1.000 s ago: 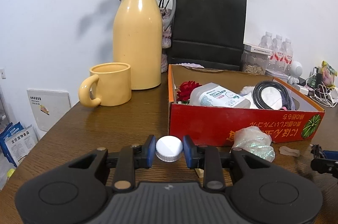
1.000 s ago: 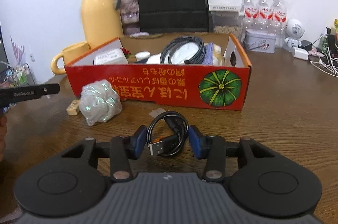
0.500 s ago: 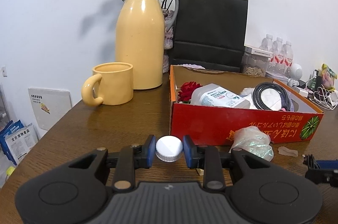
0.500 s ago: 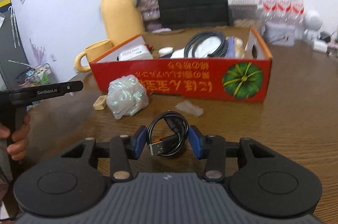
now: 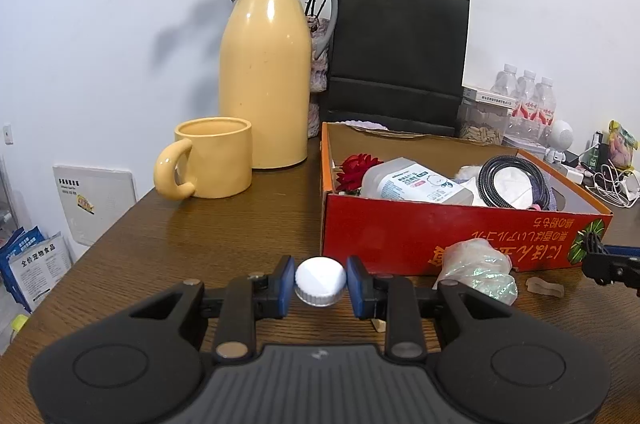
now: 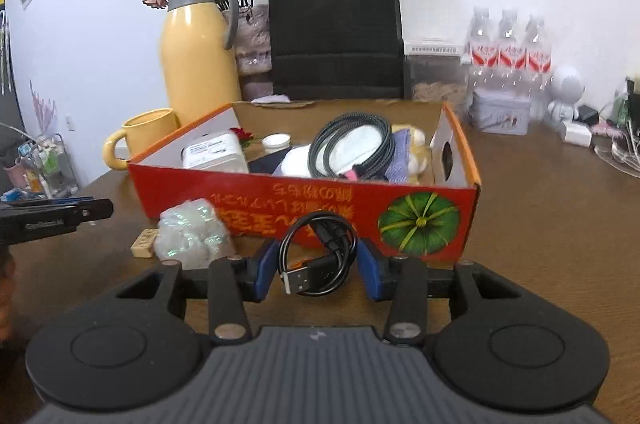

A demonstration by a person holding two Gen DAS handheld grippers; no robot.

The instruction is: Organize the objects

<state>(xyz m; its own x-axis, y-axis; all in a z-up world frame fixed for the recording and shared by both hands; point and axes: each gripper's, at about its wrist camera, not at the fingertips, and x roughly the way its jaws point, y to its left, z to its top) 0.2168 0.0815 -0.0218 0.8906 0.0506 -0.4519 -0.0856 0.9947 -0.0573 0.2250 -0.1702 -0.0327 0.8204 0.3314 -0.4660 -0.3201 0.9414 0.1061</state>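
The left gripper [image 5: 320, 283] holds a white bottle cap [image 5: 320, 280] between its fingers, flat top facing up, low in the frame's center. The right gripper [image 6: 319, 267] grips a coiled black USB cable [image 6: 318, 256], its plug pointing lower left, coil standing upright before the red cardboard box [image 6: 304, 197]. The box sits on a brown wooden table [image 5: 224, 224] against a white wall, beside a yellow thermos [image 5: 266, 71] and mug [image 5: 212, 157].
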